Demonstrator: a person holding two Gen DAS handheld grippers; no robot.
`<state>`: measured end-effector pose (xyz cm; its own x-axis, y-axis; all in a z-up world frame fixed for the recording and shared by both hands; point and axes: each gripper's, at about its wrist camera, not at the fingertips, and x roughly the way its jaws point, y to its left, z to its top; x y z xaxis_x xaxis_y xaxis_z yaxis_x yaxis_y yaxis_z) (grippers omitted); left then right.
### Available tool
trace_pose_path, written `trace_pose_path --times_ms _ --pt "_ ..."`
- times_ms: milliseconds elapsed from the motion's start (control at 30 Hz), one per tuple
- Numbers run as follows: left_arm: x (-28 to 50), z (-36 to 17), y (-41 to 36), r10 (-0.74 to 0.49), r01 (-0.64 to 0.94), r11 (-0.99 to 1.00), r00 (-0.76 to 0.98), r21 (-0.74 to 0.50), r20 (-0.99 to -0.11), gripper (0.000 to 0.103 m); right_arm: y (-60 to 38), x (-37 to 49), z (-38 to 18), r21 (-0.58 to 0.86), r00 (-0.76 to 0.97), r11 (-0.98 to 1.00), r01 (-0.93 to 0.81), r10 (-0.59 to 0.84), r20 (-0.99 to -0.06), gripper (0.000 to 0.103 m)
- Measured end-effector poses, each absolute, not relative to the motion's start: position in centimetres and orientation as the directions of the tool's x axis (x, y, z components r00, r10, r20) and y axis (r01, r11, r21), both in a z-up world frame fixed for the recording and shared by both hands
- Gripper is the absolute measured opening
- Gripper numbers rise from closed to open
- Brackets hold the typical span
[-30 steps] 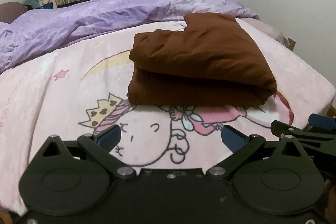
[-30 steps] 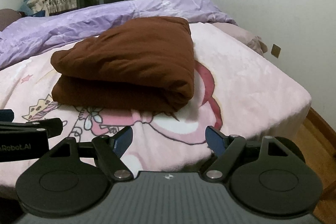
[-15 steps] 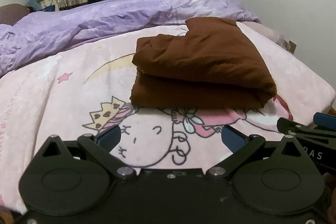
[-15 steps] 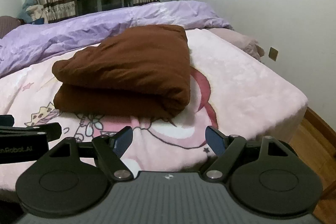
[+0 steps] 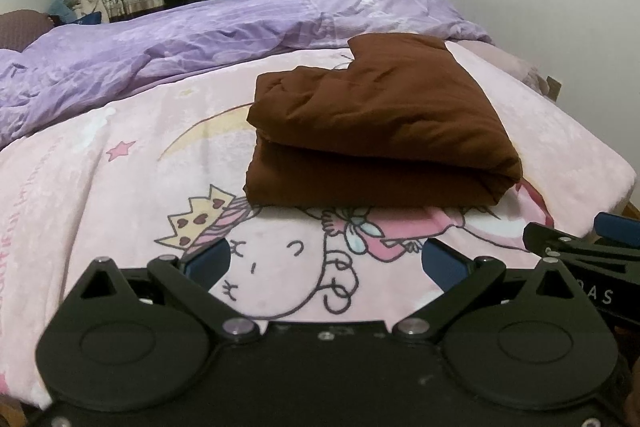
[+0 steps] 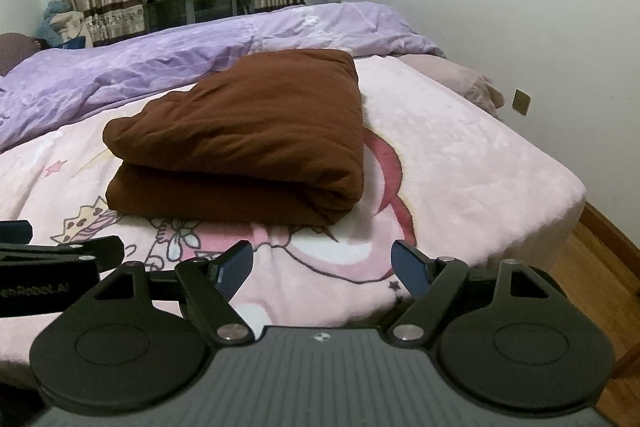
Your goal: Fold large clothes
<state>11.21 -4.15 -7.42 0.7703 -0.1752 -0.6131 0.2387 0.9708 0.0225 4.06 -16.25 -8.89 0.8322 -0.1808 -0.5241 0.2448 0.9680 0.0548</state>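
Observation:
A brown garment (image 5: pixel 376 131) lies folded into a thick bundle on the pink cartoon blanket (image 5: pixel 120 195) of the bed; the right wrist view shows the same garment (image 6: pixel 248 139) ahead and left of centre. My left gripper (image 5: pixel 326 263) hangs open near the bed's front edge, short of the bundle, nothing between its blue pads. My right gripper (image 6: pixel 324 267) is open too, apart from the garment and empty. Each gripper shows at the edge of the other's view.
A crumpled purple duvet (image 5: pixel 180 43) covers the far half of the bed. A white wall (image 6: pixel 500 27) runs along the right side, with wooden floor (image 6: pixel 600 267) beside the bed's corner. Curtains and hanging clothes stand at the back.
Both views have drawn back and lifted slightly, so the folded brown garment sits a bit farther and more wall shows. The garment itself has not moved; both grippers stay open.

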Motion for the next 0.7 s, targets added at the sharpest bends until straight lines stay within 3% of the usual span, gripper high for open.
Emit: trace_pose_path --times_ms 700 --pt "10.9 -7.49 -4.26 -0.181 0.247 0.969 0.768 0.023 -0.614 0.103 -16.0 3.72 -8.68 0.059 0.835 0.971 0.232 -0.167 -0.524 0.092"
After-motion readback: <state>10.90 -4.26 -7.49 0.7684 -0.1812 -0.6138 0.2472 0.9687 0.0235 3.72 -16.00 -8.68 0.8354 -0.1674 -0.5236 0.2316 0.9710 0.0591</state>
